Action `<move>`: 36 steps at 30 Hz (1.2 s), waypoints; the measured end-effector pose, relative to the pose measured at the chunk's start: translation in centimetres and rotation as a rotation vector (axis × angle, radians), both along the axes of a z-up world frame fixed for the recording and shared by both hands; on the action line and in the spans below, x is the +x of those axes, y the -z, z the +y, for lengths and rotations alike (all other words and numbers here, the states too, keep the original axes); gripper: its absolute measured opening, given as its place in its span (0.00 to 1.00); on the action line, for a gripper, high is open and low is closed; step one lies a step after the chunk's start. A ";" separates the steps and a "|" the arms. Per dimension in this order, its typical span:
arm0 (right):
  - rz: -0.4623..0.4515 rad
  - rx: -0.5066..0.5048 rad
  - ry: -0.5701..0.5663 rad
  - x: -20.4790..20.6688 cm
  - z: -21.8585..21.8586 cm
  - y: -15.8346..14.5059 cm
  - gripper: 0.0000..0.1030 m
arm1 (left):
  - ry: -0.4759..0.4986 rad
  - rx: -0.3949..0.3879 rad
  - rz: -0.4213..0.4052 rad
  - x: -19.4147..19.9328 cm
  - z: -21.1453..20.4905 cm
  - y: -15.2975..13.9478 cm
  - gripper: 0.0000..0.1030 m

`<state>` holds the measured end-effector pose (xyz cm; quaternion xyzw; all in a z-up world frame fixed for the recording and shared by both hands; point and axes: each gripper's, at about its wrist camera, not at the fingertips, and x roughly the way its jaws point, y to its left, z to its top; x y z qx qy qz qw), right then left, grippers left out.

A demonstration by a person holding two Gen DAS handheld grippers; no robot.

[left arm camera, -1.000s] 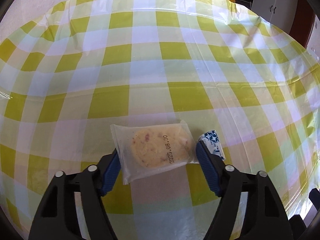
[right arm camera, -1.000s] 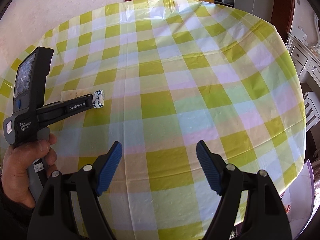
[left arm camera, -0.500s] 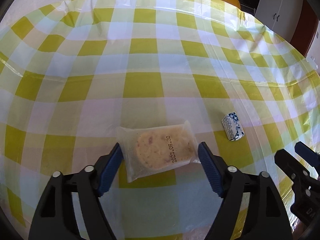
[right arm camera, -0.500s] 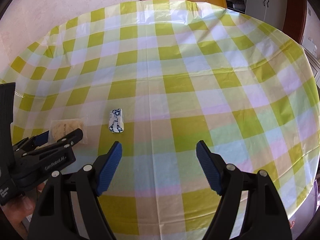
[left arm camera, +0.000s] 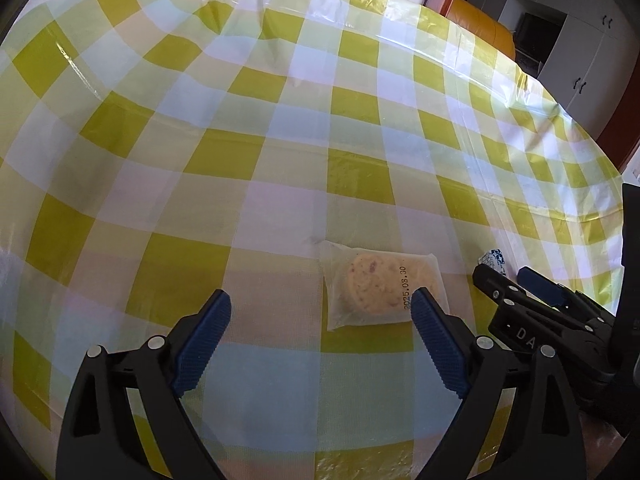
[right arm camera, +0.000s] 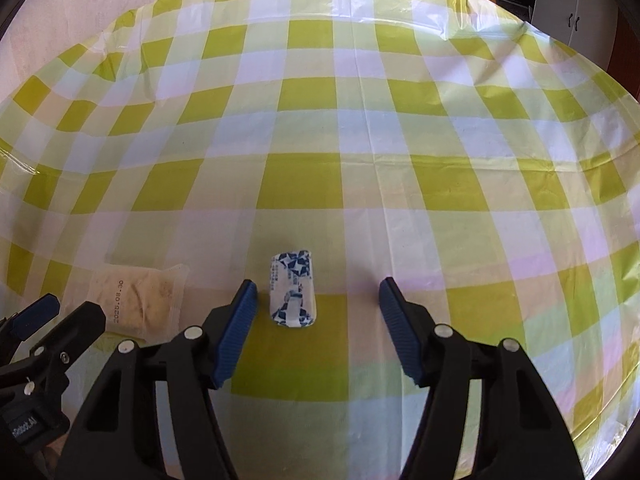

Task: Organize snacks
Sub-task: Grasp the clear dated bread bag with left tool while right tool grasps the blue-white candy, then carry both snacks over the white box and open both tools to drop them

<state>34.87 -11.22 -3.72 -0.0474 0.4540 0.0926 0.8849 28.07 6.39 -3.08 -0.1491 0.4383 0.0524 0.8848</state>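
Note:
A clear packet with a round cookie (left arm camera: 380, 286) lies on the checked tablecloth; it also shows in the right wrist view (right arm camera: 138, 300). My left gripper (left arm camera: 322, 308) is open and empty, with the packet just ahead of its right finger. A small blue-and-white wrapped candy (right arm camera: 293, 290) lies on the cloth. My right gripper (right arm camera: 316, 300) is open, its fingers either side of the candy without touching it. In the left wrist view the candy (left arm camera: 495, 259) peeks out behind the right gripper (left arm camera: 520, 284).
The yellow, white and pale green checked plastic tablecloth (right arm camera: 320, 140) covers a round table. A pale wall stands behind the table on the left. An orange chair (left arm camera: 480, 28) and white cabinets (left arm camera: 580, 52) stand beyond the far edge.
My left gripper has drawn back and to the left, so the cookie packet is off its right finger. My right gripper has moved left and forward, bracketing the candy.

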 end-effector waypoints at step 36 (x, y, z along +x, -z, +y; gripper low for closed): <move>0.056 -0.039 0.126 -7.5 -8.6 -0.4 0.20 | 0.130 0.149 0.034 -0.5 -8.0 -0.7 0.58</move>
